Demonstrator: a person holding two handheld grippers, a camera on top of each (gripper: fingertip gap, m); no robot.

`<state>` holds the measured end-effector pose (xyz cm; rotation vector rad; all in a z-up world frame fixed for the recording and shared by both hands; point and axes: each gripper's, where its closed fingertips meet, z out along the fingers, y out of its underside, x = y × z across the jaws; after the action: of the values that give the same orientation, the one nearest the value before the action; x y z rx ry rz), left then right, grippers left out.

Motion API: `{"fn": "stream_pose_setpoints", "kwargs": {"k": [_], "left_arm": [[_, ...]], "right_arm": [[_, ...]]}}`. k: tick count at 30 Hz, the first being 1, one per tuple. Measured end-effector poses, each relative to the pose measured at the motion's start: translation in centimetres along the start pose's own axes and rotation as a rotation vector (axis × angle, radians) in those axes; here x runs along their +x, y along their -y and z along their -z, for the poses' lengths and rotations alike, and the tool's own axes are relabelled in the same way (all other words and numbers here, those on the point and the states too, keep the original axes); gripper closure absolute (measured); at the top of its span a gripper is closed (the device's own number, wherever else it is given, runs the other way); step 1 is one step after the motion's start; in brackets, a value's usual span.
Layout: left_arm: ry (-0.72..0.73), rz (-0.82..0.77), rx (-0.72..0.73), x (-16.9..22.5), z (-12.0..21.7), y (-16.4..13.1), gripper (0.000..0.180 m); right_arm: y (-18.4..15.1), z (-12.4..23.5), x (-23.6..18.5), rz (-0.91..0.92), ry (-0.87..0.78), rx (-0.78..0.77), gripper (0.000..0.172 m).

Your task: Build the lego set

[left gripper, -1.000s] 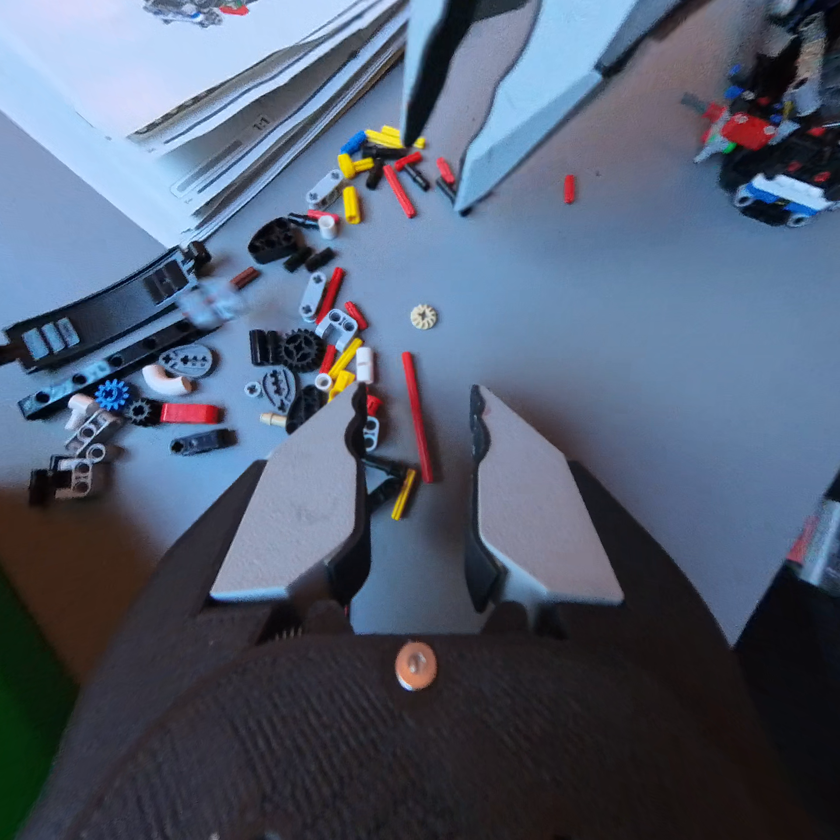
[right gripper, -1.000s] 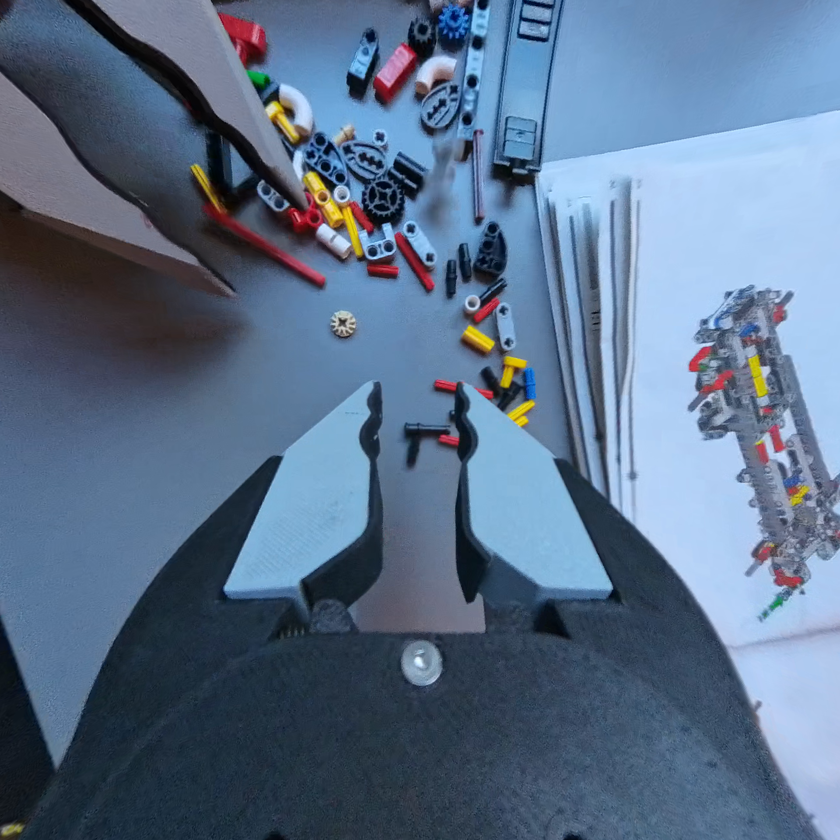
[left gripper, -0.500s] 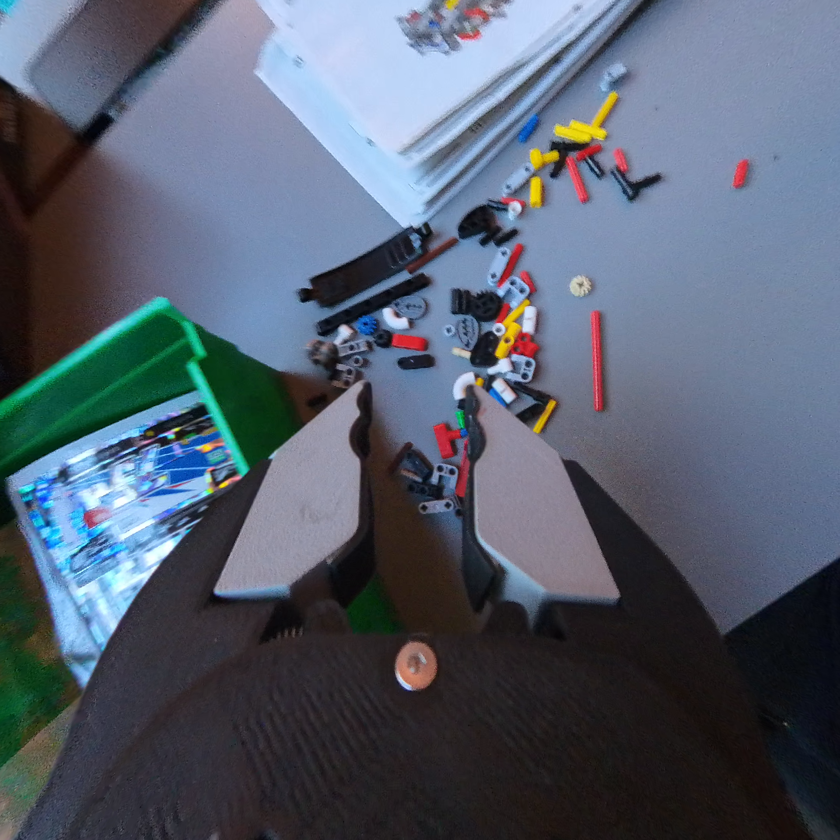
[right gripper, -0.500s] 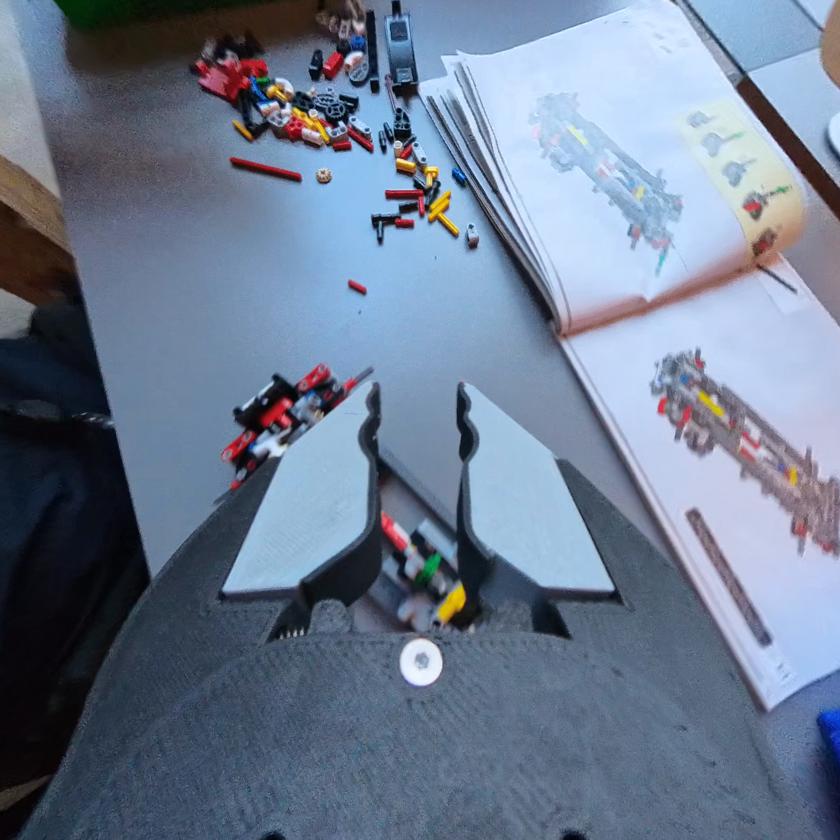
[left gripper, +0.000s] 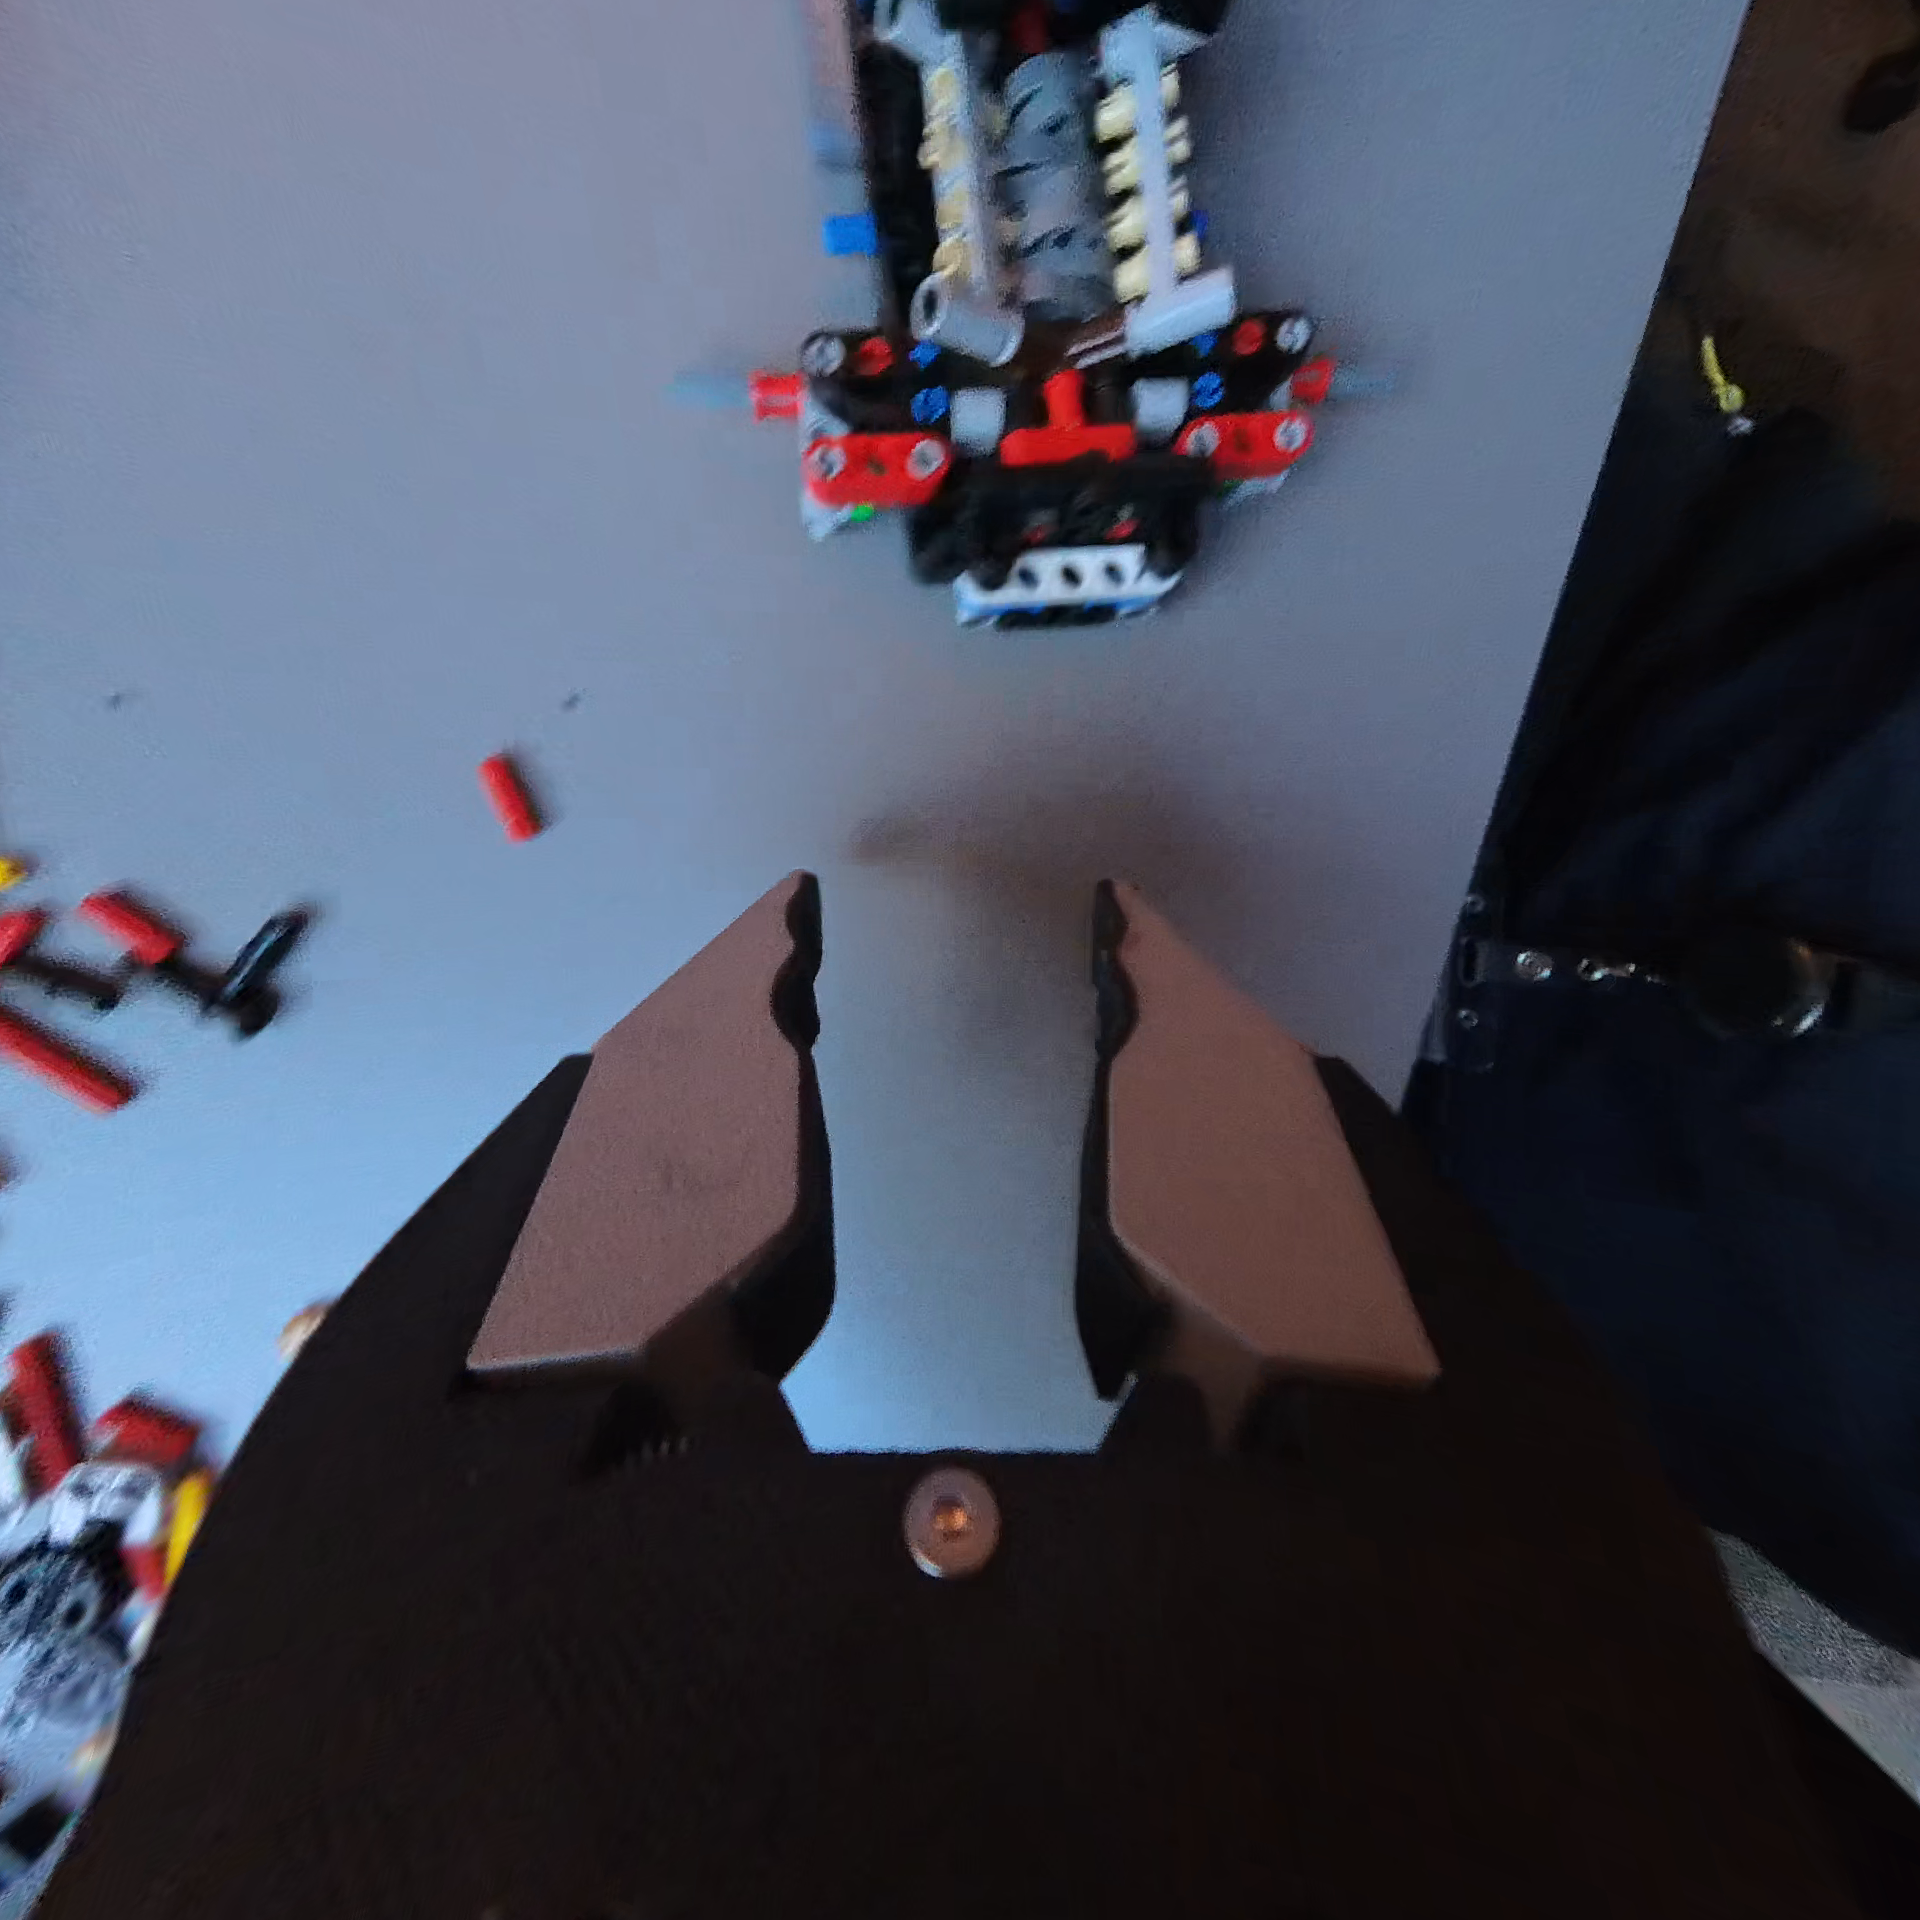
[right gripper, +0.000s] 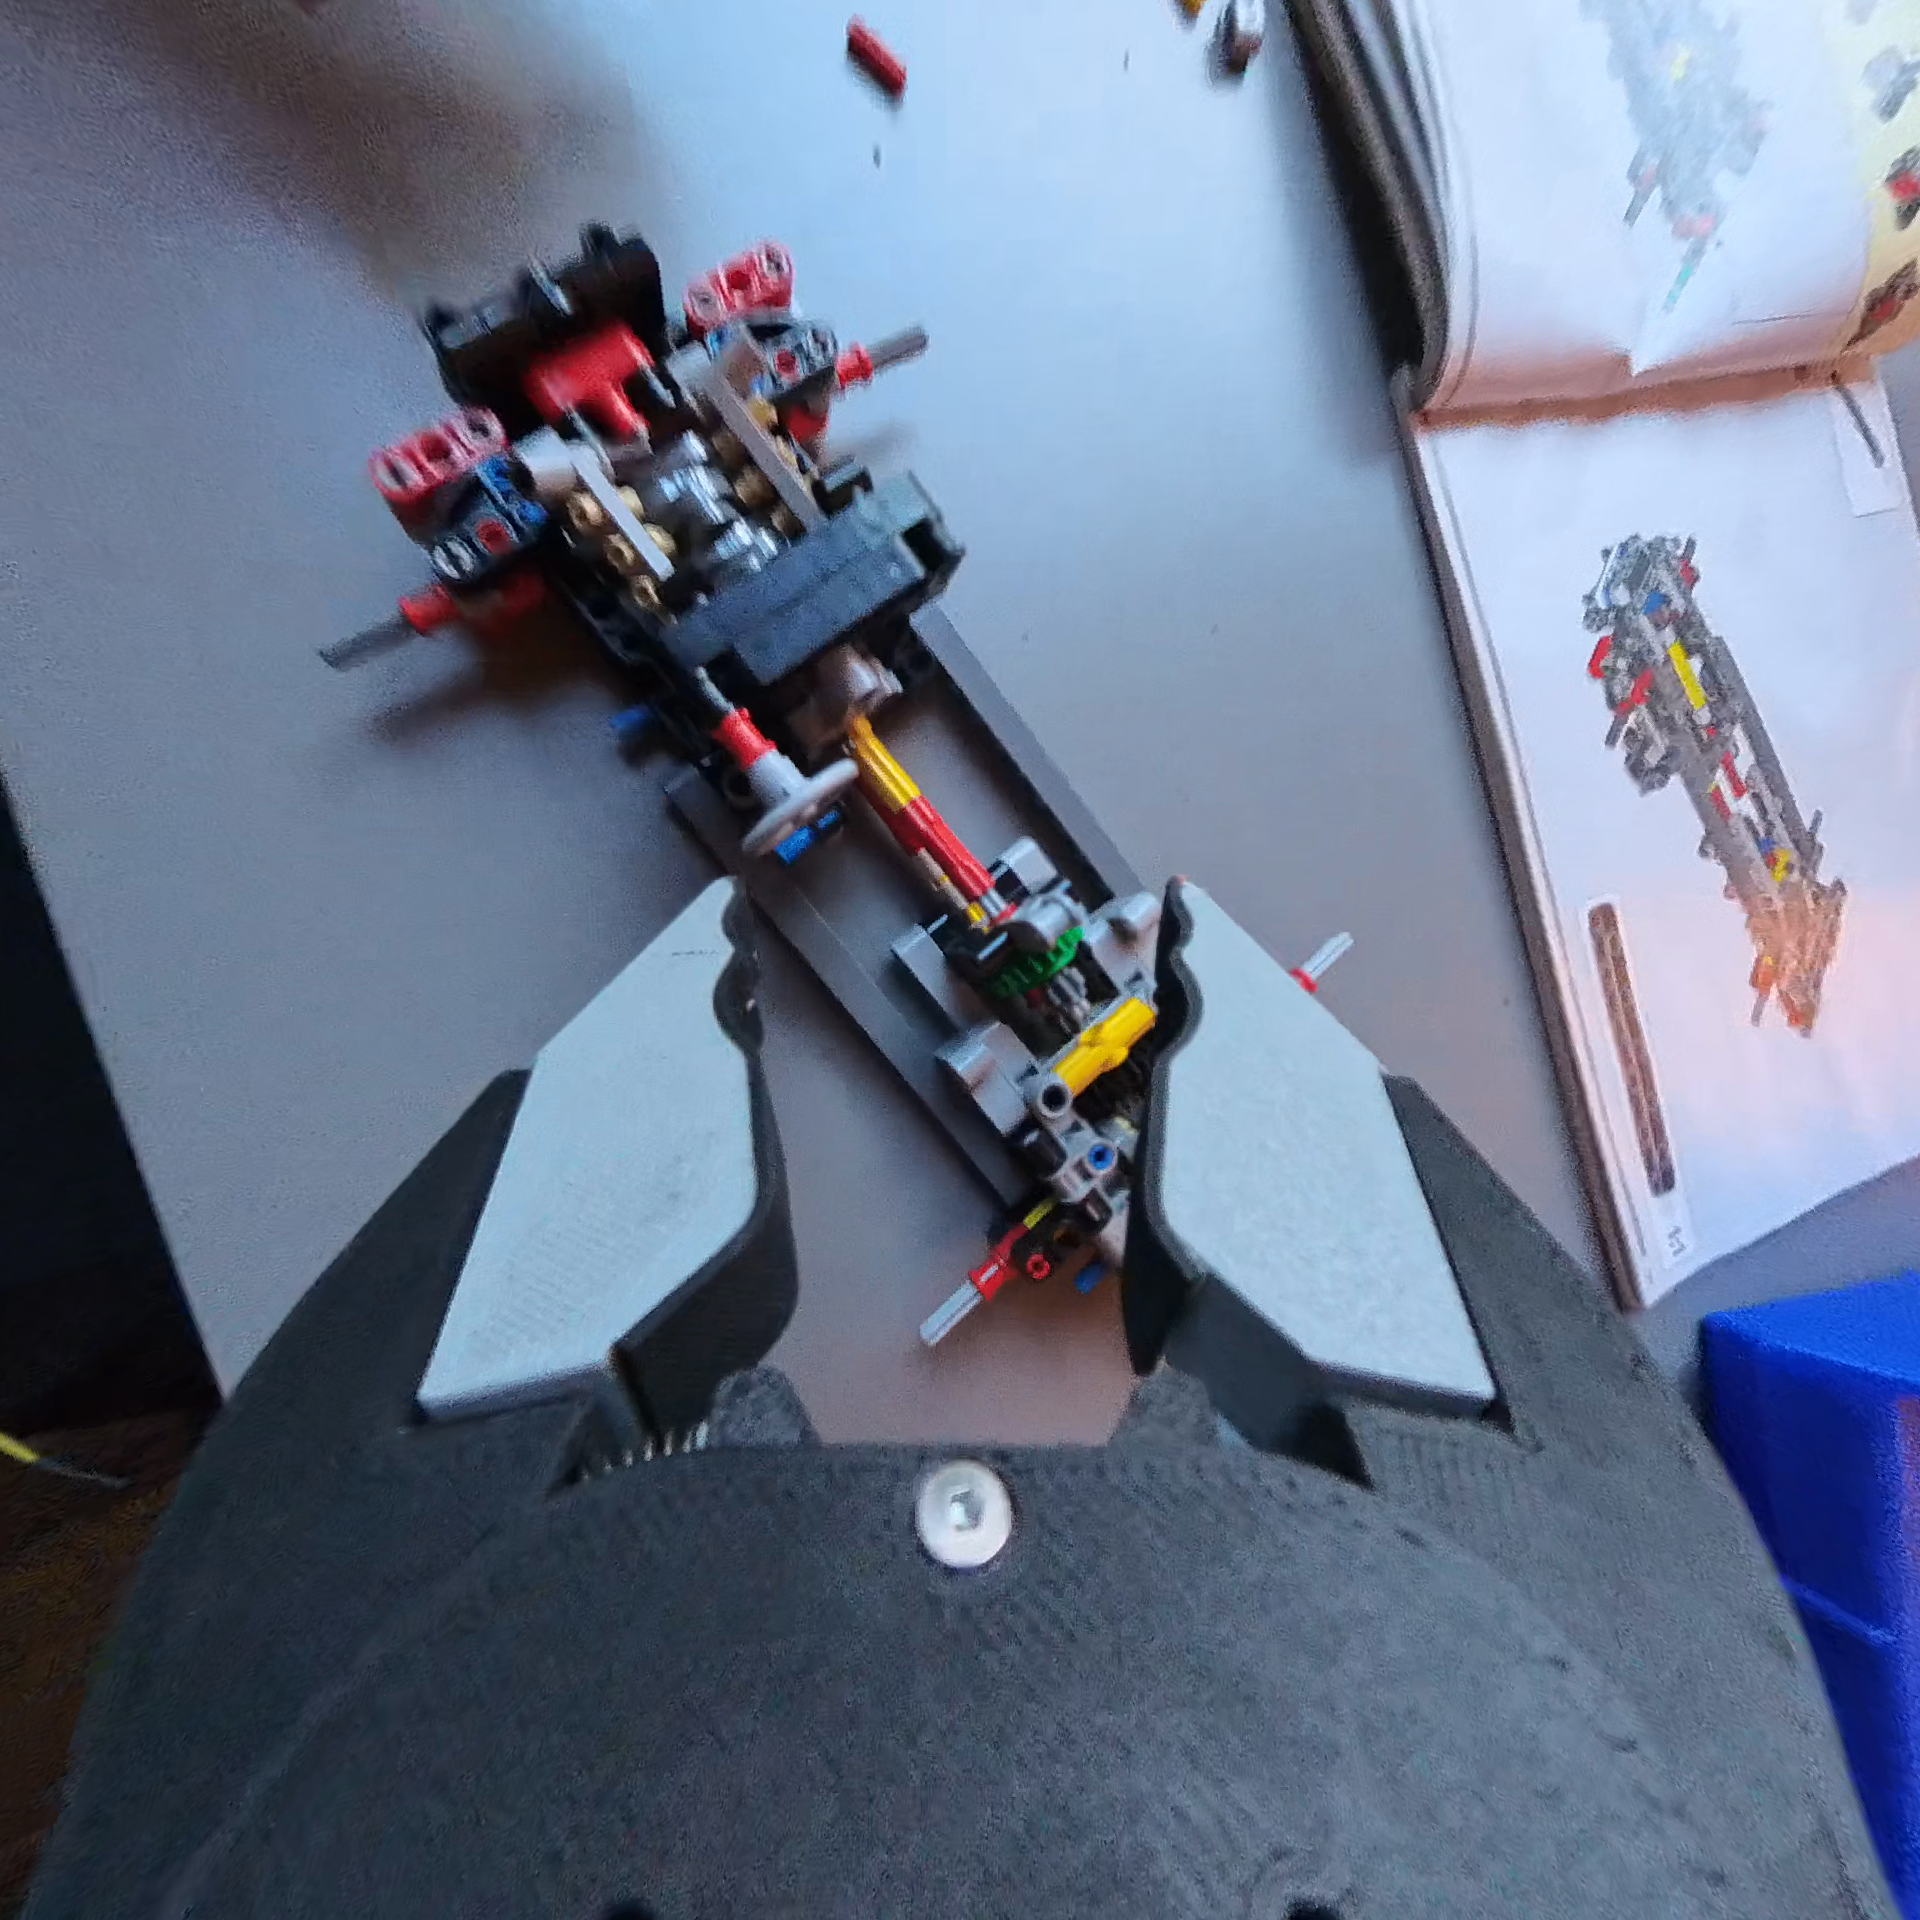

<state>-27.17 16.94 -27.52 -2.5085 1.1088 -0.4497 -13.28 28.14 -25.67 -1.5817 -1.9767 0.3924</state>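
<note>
While the left gripper (left gripper: pixel 956 899) hangs over a bare patch of the grey table (left gripper: pixel 364 499), its fingers (left gripper: pixel 717 1091) stand apart with nothing between them. Ahead of it lies the front end of a toy-brick chassis (left gripper: pixel 1049 416), built of black, red, grey and tan parts, well apart from the fingertips. A single red pin (left gripper: pixel 509 795) lies on the table to the left of the fingers, and farther left, at the picture's edge, a scatter of loose red and black pieces (left gripper: pixel 125 966) is blurred. A dark garment (left gripper: pixel 1714 1039) fills the right margin.

In the right wrist view, the right gripper (right gripper: pixel 951 899) is spread wide over the rear end of the same chassis (right gripper: pixel 831 603), which runs diagonally from upper left to lower right. Its rear gear block, with green and yellow parts (right gripper: pixel 1081 997), lies between the fingers, close against the right finger (right gripper: pixel 1278 1122); whether they touch cannot be told, and the left finger stands clear of the frame. An open instruction booklet (right gripper: pixel 1662 623) lies to the right, and a blue box (right gripper: pixel 1829 1455) sits at the lower right corner.
</note>
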Motion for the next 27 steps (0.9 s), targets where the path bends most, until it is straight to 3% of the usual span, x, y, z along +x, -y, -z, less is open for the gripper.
{"fn": "stream_pose_setpoints", "kwargs": {"k": [3,10,12,15,23,27], "left_arm": [[0.027,-0.002,0.02,0.5,-1.8,1.8,0.123],[0.175,0.003,0.104,-3.0,-3.6,5.3,0.125],[0.099,0.021,0.14,-2.8,-3.9,6.2,0.125],[-0.142,-0.019,0.185,0.2,-4.1,7.0,0.13],[-0.115,-0.136,0.257,-2.0,-3.6,8.4,0.122],[-0.167,-0.134,0.331,-2.2,-3.3,8.7,0.126]], "right_arm": [[-1.4,0.2,-0.6,-0.018,-0.001,-0.053,0.096],[-4.8,7.5,0.9,-0.202,-0.122,0.131,0.104],[-6.4,9.5,2.1,-0.285,-0.183,0.206,0.109],[-9.0,11.5,3.7,-0.422,-0.26,0.318,0.114],[-12.4,14.4,10.4,-0.614,-0.559,0.644,0.122],[-12.7,13.0,13.6,-0.634,-0.6,0.674,0.123]]}}
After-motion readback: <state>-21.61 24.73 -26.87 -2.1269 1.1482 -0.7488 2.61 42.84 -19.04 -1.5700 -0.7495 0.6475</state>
